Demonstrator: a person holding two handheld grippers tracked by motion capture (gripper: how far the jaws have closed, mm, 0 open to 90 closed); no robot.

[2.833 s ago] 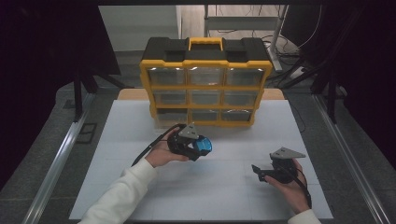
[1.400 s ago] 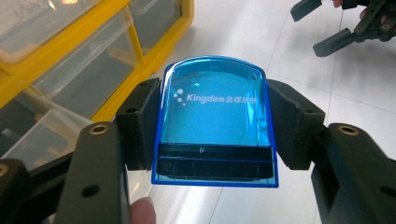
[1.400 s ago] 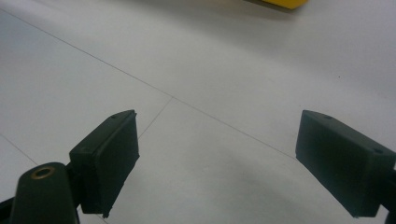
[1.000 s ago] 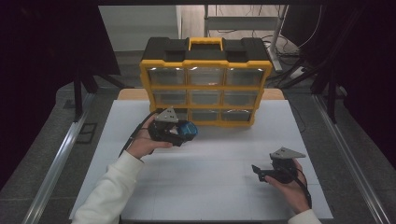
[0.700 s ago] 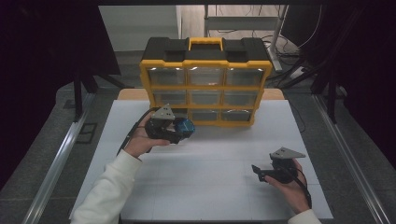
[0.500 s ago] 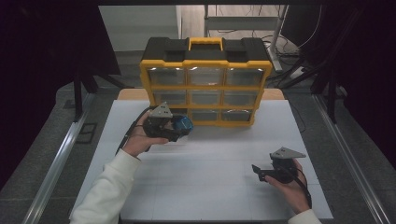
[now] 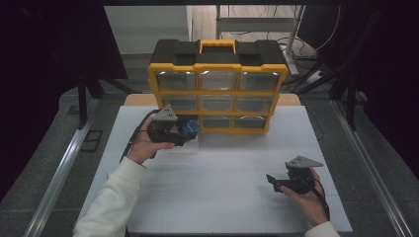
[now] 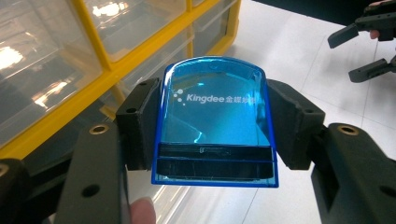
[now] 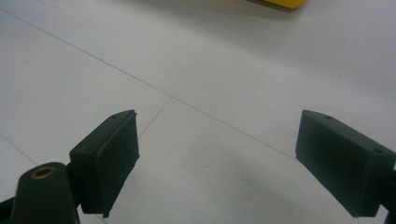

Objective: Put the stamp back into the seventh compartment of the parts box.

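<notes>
The blue transparent block (image 8: 215,121) sits clamped between the pads of the left gripper (image 7: 173,131), just before the bottom-left drawer of the yellow organizer (image 7: 217,84), near the far edge of the white table (image 7: 222,197). The left gripper view shows white "Kingdee" letters on the block; from above it is a small blue spot (image 7: 188,128). The right gripper (image 7: 289,180) rests near the front right corner, jaws wide and empty. Bare white surface lies between them; the room around is dark.

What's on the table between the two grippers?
Nothing: in the high view, only bare white table lies between the left gripper, holding its blue case, and the right gripper.
</notes>
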